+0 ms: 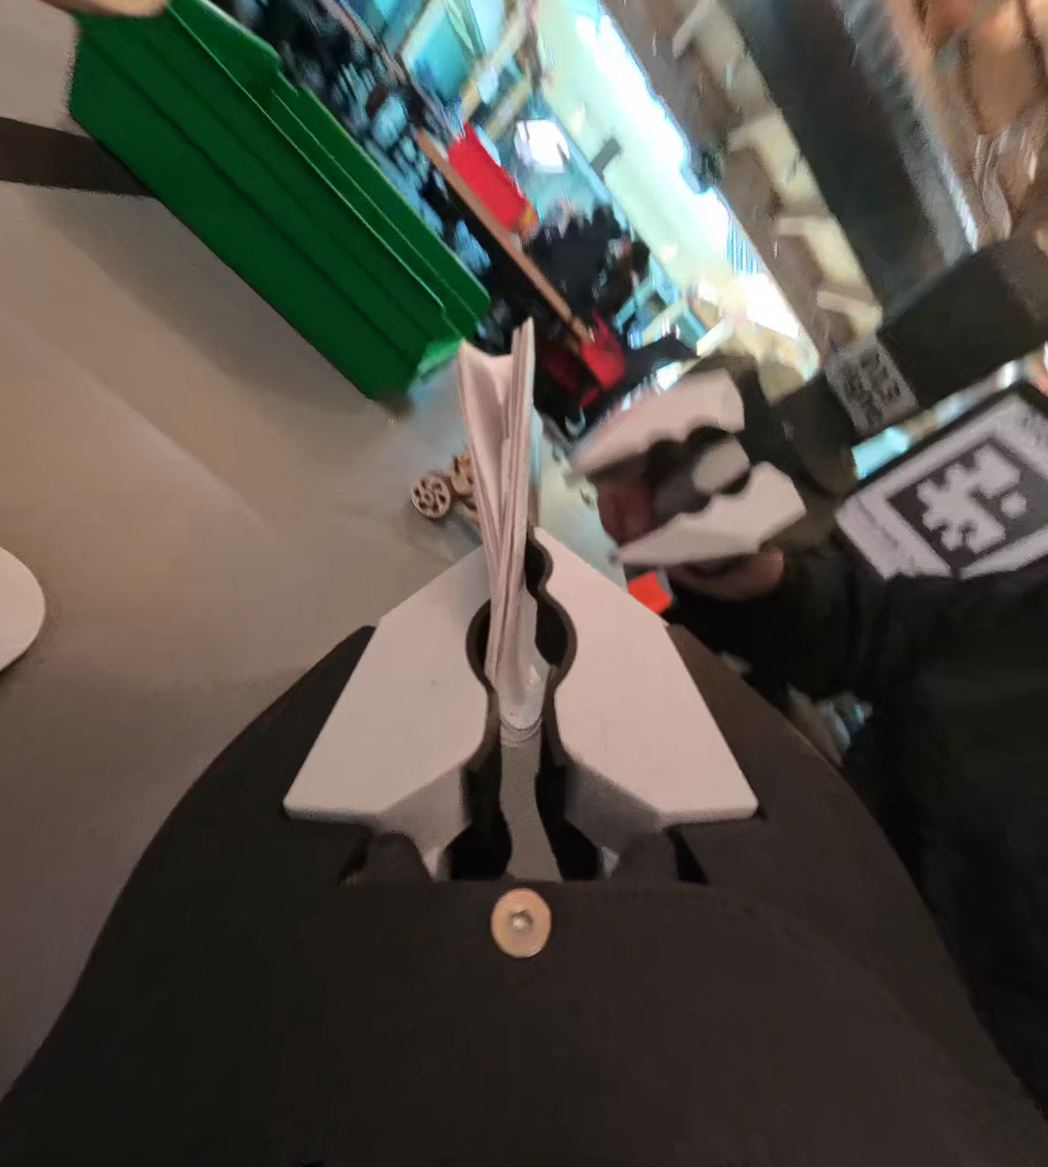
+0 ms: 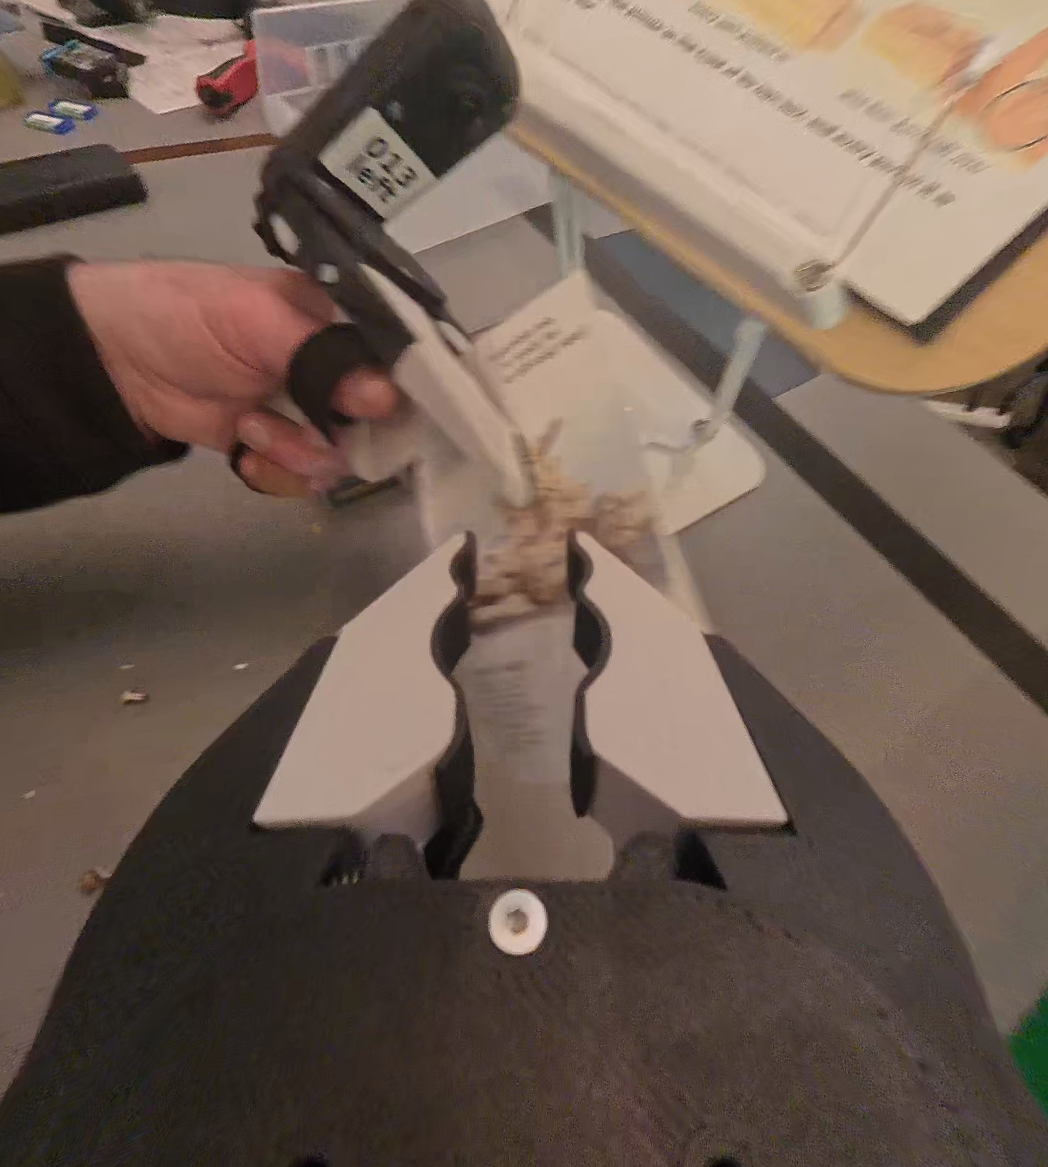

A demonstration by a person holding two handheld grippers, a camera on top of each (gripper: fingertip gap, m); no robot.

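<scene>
My left gripper (image 1: 524, 543) is shut on the folded edge of a white and clear bag (image 1: 496, 442), which sticks up past its fingertips. In the right wrist view the left gripper (image 2: 518, 496) pinches the bag (image 2: 540, 353) from above, and beige pasta pieces (image 2: 547, 537) sit inside it. My right gripper (image 2: 518, 543) is open just in front of the bag; its pads stand apart and do not press on it. In the left wrist view the right gripper (image 1: 597, 511) is off to the right with nothing between its fingers. Wheel-shaped pasta (image 1: 432, 496) lies on the grey table (image 1: 161, 442).
A stack of green bins (image 1: 269, 208) stands at the table's far edge. A stand with a white base (image 2: 717, 480) carries an open book (image 2: 761, 126) on a wooden board. A black box (image 2: 48, 186) and clutter lie at far left. Crumbs (image 2: 133, 696) dot the table. The grippers are tip to tip, or close to it.
</scene>
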